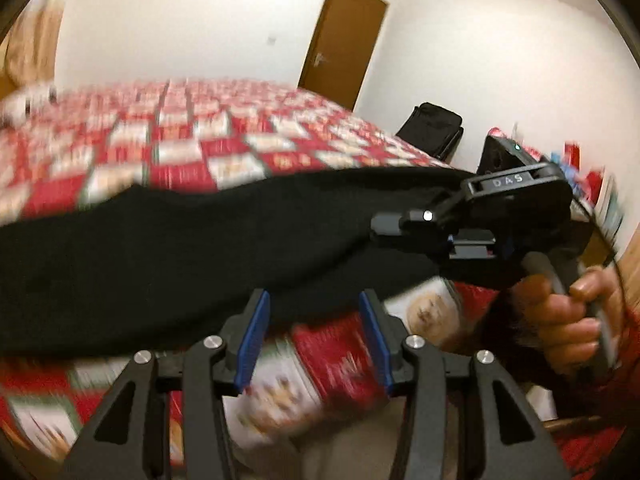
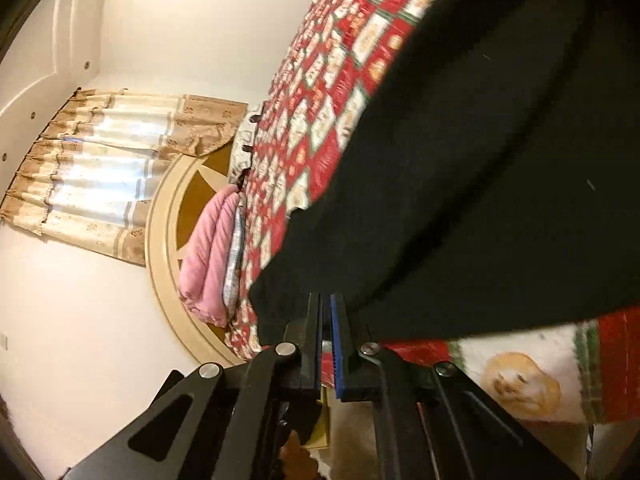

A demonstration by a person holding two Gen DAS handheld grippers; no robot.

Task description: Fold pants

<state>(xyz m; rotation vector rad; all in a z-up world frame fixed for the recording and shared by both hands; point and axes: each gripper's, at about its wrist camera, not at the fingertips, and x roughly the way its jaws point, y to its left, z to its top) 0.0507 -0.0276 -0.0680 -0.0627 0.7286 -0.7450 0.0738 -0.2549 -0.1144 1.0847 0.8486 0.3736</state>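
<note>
The black pants (image 1: 168,248) lie stretched across the bed (image 1: 192,148), on its red-and-white patterned cover, running as a long dark band just ahead of the left claw (image 1: 314,336). That claw stands wide open, its blue pads (image 1: 252,340) parted, with the near edge of the cloth right at the fingertips but not between them. Nothing is held there.

The right claw (image 2: 325,344) is pressed together on a near edge of the pants (image 2: 480,168); from its own camera the pads sit almost touching, with dark cloth bunched at and just beyond the tips. From the left wrist view the same right claw (image 1: 384,226) reaches in from the right side, its nose buried in the end of the garment, the person's hand (image 1: 568,320) on the handle.

Both views are blurred, so which end of the pants is pinched, waist or hem, cannot be told.

The step in hand looks like taking hold for a fold: one edge is gripped, the other is not yet. The next move likely calls for the left claw to push forward a little so the near edge slides between its pads, then close. Only with both edges held could the cloth be lifted evenly and carried over. A one-sided lift would probably drag and twist the fabric.
</note>
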